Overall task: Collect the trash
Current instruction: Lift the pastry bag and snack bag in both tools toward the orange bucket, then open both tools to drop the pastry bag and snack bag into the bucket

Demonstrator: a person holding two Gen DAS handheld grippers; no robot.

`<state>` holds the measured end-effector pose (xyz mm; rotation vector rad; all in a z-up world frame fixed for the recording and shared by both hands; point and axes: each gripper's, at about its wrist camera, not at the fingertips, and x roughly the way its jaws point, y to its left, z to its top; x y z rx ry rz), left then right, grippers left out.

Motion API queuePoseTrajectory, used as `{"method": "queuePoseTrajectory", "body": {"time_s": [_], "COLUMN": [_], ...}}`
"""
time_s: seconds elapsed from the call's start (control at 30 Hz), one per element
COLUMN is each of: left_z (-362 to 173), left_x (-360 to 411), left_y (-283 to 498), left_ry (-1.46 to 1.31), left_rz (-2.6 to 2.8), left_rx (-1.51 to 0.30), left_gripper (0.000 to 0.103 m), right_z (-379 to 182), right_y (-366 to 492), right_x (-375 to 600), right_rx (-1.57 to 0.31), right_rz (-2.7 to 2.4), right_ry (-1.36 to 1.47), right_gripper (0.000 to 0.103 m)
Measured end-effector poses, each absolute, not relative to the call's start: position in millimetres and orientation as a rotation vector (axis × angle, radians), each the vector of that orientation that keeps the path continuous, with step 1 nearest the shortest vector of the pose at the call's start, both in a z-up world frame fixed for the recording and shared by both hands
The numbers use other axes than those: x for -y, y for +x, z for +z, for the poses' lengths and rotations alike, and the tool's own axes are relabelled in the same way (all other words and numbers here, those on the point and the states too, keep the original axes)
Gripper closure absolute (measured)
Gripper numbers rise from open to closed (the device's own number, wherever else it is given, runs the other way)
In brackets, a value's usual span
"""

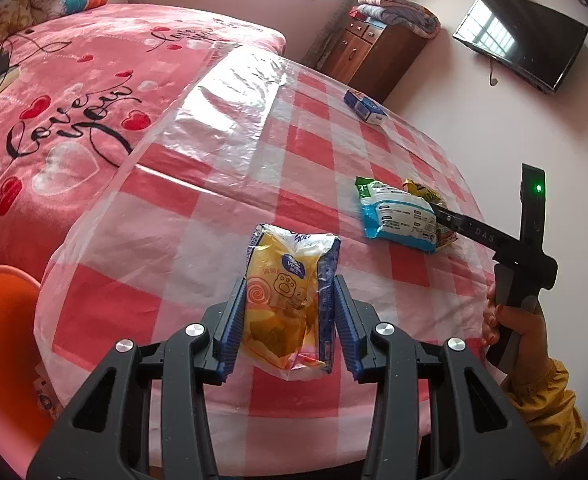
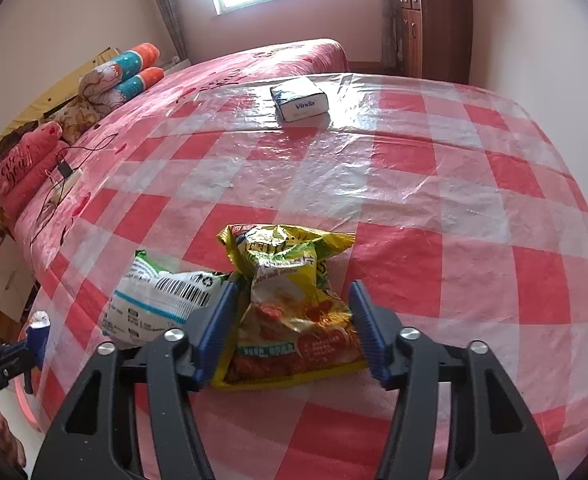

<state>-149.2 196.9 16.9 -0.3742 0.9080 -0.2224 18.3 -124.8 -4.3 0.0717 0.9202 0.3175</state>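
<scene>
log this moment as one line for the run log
left gripper: shut on yellow wrapper | right gripper: open around yellow-green snack bag | white-blue packet: beside it on table

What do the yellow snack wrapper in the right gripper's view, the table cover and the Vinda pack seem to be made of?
Yellow snack wrapper: thin glossy plastic film, judging by its crumples and glare.
Table cover: clear wrinkled plastic sheet over a red-and-white checked cloth, or possibly a printed plastic layer; window glare shows on it.
Vinda pack: looks like a soft film-wrapped tissue pack, though it could be cardboard.
</scene>
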Motion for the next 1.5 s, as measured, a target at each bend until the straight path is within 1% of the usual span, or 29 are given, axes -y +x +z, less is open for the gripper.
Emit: {"method": "queuePoseTrajectory", "body": {"time_s": [0.03,0.07,0.1,0.23,0.3,0.4,0.67,0.9,1.2,1.5], "left_z": [17,16,16,14,13,13,16,23,30,17], "left_x": [-198,-201,-202,-208,-210,-214,-222,-236,-285,-344], "left_y": [-150,-151,-152,-155,-158,-161,-169,-179,-209,-242], "left_ry": [-0.378,-0.383,-0.385,-0.401,-0.406,-0.415,-0.425,-0.434,-0.452,-0.491], "left_rz": [-0.224,-0.225,-0.225,-0.229,-0.231,-0.23,-0.228,-0.199,-0.073,0.121], "left_rx": [-0.907,-0.905,-0.904,-0.905,-0.904,-0.898,-0.884,-0.856,-0.828,-0.842], "left_gripper": [0.06,0.06,0.06,0.06,0.06,0.06,0.06,0.06,0.06,0.059], "right_z": [-3,-3,-3,-2,1,6,32,61,84,86], "right_y": [16,15,14,4,-2,-13,-37,-55,-80,-109], "right_x": [126,127,128,129,130,133,138,113,13,-101], "right_rx": [-0.919,-0.921,-0.925,-0.924,-0.916,-0.902,-0.843,-0.801,-0.811,-0.866], "right_rz": [0.318,0.317,0.314,0.302,0.287,0.274,0.27,0.374,0.684,0.99], "right_ry": [0.075,0.079,0.076,0.064,0.06,0.055,0.069,0.077,0.02,-0.04], "right_gripper": [0.053,0.06,0.063,0.066,0.07,0.073,0.075,0.075,0.075,0.075]}}
